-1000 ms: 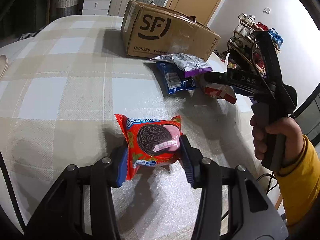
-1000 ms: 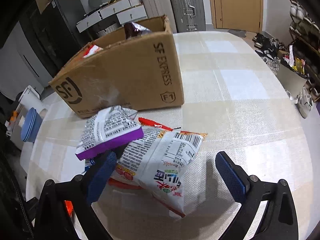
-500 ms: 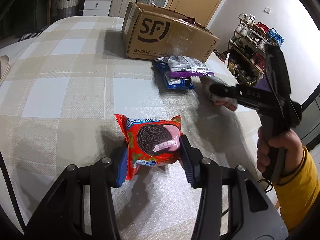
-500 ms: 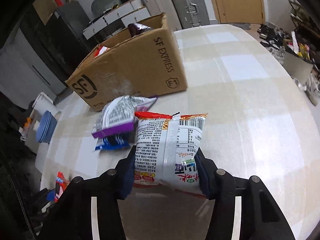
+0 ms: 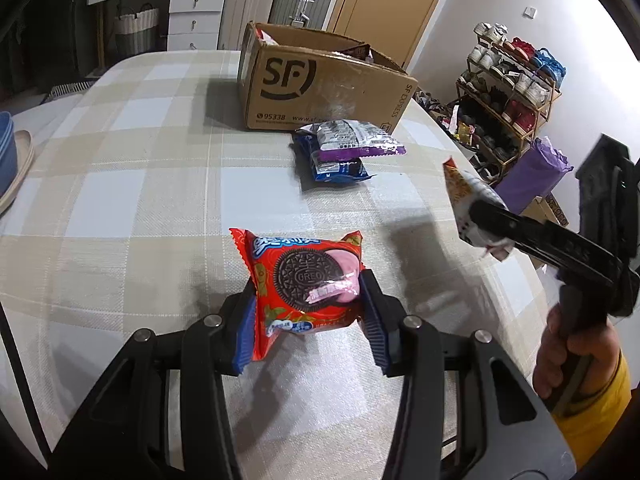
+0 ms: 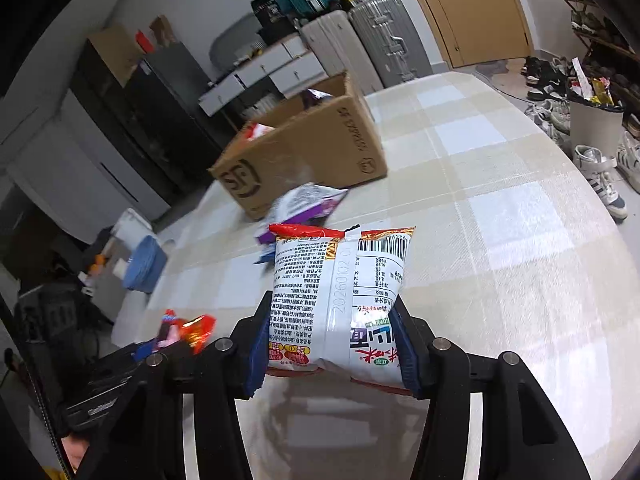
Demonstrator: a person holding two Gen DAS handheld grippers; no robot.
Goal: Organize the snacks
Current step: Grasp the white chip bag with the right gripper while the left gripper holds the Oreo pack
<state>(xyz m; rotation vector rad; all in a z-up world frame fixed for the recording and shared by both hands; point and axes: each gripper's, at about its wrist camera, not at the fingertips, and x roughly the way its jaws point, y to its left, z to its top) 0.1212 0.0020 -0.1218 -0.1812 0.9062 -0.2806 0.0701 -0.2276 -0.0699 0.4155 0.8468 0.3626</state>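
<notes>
Four snack packs: Oreo pack (image 5: 306, 280) in left jaws, noodle pack (image 6: 340, 300) in right jaws, two (image 5: 348, 144) beside one box (image 5: 320, 88).

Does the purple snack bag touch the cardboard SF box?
Apart. In the left wrist view, tablecloth shows between the purple snack bag and the cardboard SF box.

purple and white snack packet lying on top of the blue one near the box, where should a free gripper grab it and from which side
Grip the purple and white foil snack packet across its puffed middle, coming down from above. It lies flat on the blue foil packet, so a low side approach would likely catch both. The brown cardboard SF box stands close behind, so a far-side approach looks blocked.
</notes>
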